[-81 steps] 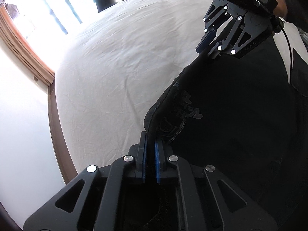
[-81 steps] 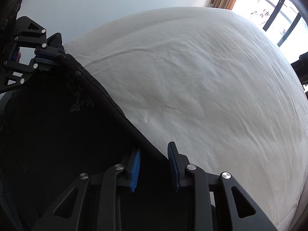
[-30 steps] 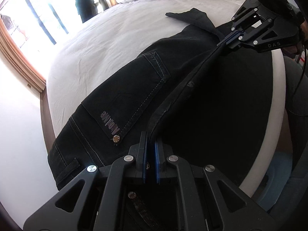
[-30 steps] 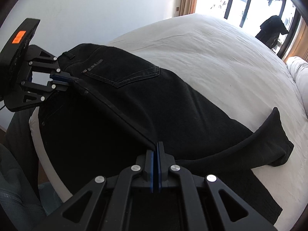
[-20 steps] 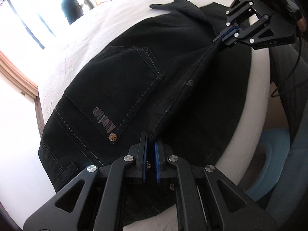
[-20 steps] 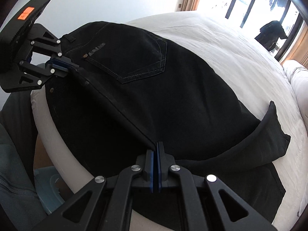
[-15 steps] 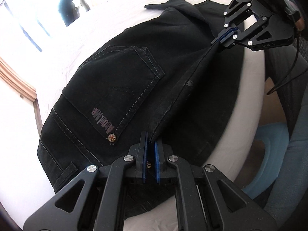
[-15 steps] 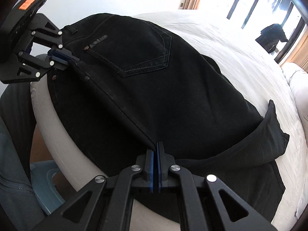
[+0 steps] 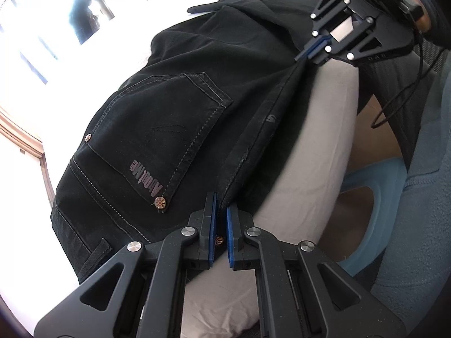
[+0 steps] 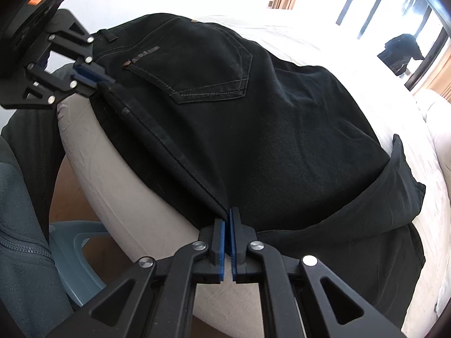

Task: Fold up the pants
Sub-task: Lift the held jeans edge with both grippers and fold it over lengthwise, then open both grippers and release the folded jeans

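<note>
My left gripper [image 9: 220, 225] is clenched on the waistband end of the pants [image 9: 174, 118], with fabric and a copper rivet showing in the narrow slot between the blue pads; my right gripper [image 10: 227, 242] is clamped on the same folded edge further down, near the crotch seam, pads almost touching with cloth between them; the edge runs taut from 1 gripper to the other, right along the near edge of the bed [image 9: 318, 129].

The pants lie on the bed folded lengthwise, 1 leg over the other, with a back pocket [image 10: 203, 67] facing up; the doubled edge hangs slightly over the near edge of the mattress; at the far end, a leg cuff [image 10: 406, 174] is flipped up and creased, not flat.

Judged step: the lengthwise fold is made and I am seating and aligning it, with both grips on the fold line.

Next move calls for: lowering the taut edge fully onto the bed, inboard of the near edge; releasing both grips; then flattening the turned cuff before folding the legs crosswise toward the waistband.
</note>
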`<state>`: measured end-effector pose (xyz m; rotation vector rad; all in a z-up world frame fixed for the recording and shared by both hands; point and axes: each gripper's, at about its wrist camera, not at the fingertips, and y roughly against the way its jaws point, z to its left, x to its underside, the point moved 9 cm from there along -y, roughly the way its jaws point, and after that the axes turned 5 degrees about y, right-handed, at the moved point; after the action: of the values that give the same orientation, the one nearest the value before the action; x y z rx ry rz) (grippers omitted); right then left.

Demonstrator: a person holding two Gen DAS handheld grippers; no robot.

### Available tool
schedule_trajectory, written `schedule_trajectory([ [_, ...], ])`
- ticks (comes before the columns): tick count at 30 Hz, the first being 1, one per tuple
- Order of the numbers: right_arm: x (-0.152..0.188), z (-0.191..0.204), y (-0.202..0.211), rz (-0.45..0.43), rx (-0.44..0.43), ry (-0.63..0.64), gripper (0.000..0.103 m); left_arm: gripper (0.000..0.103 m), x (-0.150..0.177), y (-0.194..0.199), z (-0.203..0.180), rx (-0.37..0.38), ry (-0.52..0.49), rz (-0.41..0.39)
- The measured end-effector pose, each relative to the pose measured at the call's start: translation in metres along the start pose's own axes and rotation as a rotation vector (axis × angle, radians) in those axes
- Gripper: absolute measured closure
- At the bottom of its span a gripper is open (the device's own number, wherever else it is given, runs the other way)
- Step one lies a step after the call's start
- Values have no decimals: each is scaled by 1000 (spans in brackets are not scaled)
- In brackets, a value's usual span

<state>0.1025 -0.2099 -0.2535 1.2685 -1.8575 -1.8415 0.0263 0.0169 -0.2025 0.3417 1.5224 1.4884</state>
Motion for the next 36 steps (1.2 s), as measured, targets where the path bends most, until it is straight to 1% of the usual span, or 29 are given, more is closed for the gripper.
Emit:
schedule_trajectory([
  [1, -2, -3, -3, 1, 1, 0, 99, 98, 5, -2, -4, -3, 2, 0],
  [4, -4, -6, -5, 1, 5, 2, 99, 98, 2, -1, -3, 2, 19, -6],
  [11, -14, -13, -14, 11, 4, 5, 99, 98, 12, -4, -10, -1, 20, -9],
  [13, -13, -3, -11, 15, 8, 8, 99, 98, 15, -4, -9, -8, 20, -14],
  [16, -9, 2, -17, 18, 7, 6, 99, 97, 17, -6, -6, -7, 42, -25],
  [18, -5, 5, -22, 20, 10, 4, 99, 94, 18, -8, -2, -15, 59, -33],
  [21, -8, 2, -27, 19, 29, 4, 98, 92, 17, -5, 2, -11, 90, -47],
  [25, -11, 1, -31, -1, 54, -8, 95, 91, 12, 5, 5, 7, 144, -37],
  [28, -15, -4, -34, -13, 73, -17, 95, 87, 9, 20, 7, 12, 166, -40],
  [30, -6, -2, -32, -19, 77, -28, 95, 78, 9, 31, 9, 24, 181, -34],
  [31, -6, -2, -31, -20, 73, -37, 94, 76, 9, 36, 11, 25, 191, -37],
  [33, -1, -7, -27, -18, 65, -52, 91, 74, 6, 49, 19, 31, 226, -49],
  [34, -2, -10, -23, -20, 51, -66, 85, 74, 2, 55, 23, 37, 250, -66],
  [35, -2, -10, -18, -30, 35, -82, 76, 74, -5, 61, 29, 42, 281, -93],
  [36, -4, -11, -11, -47, 25, -101, 70, 74, -16, 66, 37, 49, 324, -126],
])
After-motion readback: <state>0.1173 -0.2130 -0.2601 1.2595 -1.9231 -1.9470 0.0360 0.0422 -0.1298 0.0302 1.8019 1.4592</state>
